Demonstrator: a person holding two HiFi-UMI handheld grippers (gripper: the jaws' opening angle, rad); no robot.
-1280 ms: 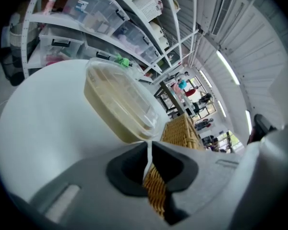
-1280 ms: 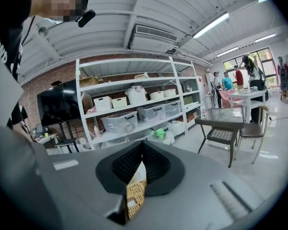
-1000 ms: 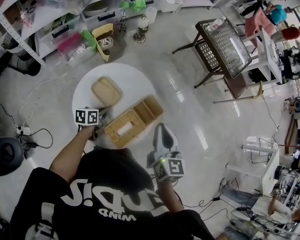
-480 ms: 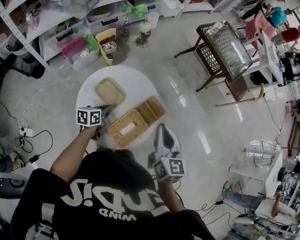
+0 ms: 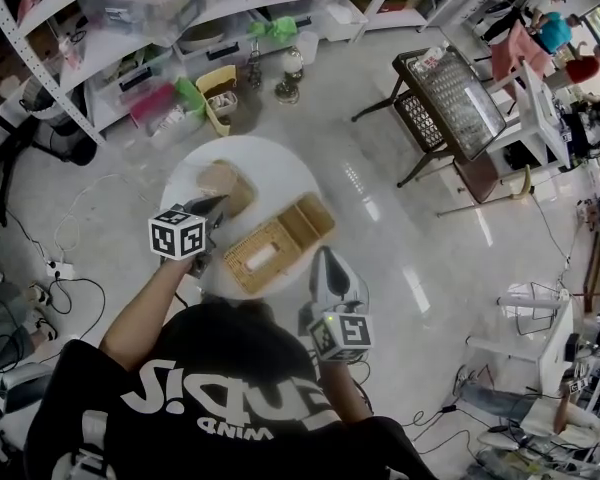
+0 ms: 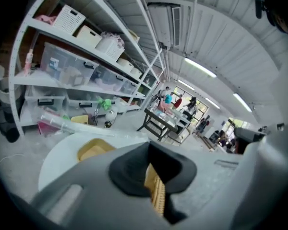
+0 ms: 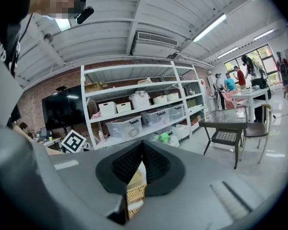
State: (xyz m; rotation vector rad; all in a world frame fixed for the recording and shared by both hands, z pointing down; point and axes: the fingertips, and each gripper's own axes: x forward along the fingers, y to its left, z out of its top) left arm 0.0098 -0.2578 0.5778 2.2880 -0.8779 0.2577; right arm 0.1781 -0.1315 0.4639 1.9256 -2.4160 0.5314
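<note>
Round table: left gripper, clamped on clear lid, has raised it off tan container. Right gripper, jaws closed and empty, unmoved at table's near edge.

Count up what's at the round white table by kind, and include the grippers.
Wicker basket: 1
Tan container: 1
Clear lid, blurred, at the left gripper's jaws: 1
Grippers, left gripper and right gripper: 2
Total: 5
</note>
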